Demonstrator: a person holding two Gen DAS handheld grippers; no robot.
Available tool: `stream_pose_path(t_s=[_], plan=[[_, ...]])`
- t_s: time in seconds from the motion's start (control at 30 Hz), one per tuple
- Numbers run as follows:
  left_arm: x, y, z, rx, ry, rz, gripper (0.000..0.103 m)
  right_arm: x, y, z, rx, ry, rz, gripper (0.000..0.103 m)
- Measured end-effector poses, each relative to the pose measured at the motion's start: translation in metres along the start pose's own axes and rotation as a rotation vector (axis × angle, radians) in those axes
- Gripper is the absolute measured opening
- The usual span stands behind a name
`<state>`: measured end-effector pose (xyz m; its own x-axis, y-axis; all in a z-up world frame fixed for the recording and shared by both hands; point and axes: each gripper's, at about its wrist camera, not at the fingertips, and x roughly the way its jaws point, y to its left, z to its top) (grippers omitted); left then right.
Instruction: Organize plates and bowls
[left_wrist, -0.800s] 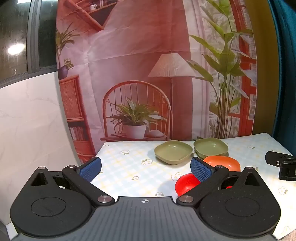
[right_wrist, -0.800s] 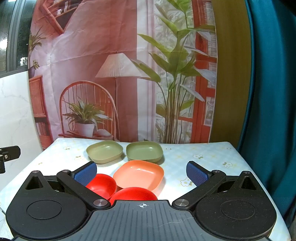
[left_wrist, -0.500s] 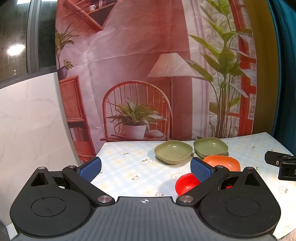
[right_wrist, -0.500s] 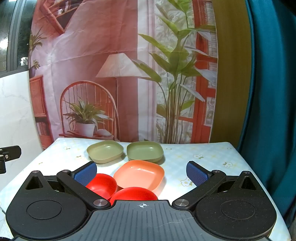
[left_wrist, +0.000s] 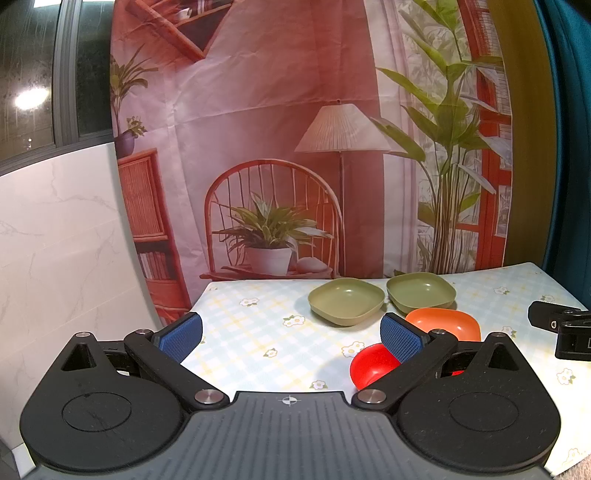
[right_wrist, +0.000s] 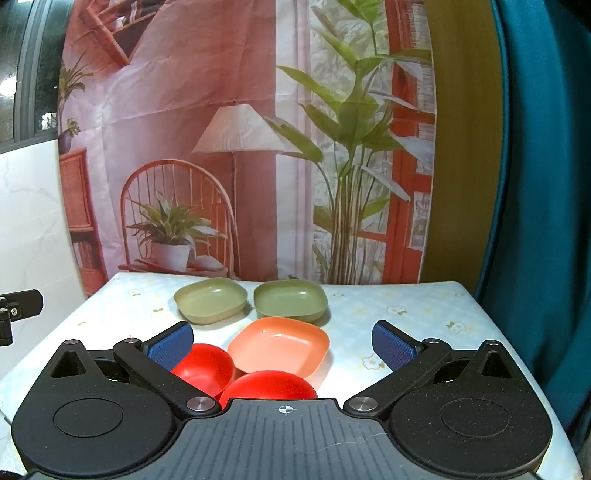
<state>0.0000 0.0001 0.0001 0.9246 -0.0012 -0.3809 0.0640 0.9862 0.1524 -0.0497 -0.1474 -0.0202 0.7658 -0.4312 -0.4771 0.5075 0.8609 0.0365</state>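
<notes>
Two olive green square plates (right_wrist: 210, 300) (right_wrist: 290, 299) sit side by side at the back of the table; they also show in the left wrist view (left_wrist: 346, 301) (left_wrist: 421, 292). An orange square plate (right_wrist: 279, 344) (left_wrist: 443, 324) lies in front of them. Two red bowls (right_wrist: 205, 367) (right_wrist: 269, 384) lie nearest; one shows in the left wrist view (left_wrist: 373, 364). My right gripper (right_wrist: 282, 341) is open and empty above the red bowls. My left gripper (left_wrist: 291, 338) is open and empty, to the left of the dishes.
The table has a pale checked cloth with flowers (left_wrist: 258, 332). A printed backdrop (right_wrist: 236, 147) hangs behind it. A white marble wall (left_wrist: 55, 240) is on the left and a teal curtain (right_wrist: 546, 184) on the right.
</notes>
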Motion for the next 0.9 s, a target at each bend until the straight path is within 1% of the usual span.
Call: stream_pose_path(t_s=[0.9], plan=[[-0.0009, 0.0, -0.0012, -0.005, -0.001, -0.001, 0.103, -0.0015, 0.0004, 0.0023, -0.002, -0.002, 0.0, 0.103]])
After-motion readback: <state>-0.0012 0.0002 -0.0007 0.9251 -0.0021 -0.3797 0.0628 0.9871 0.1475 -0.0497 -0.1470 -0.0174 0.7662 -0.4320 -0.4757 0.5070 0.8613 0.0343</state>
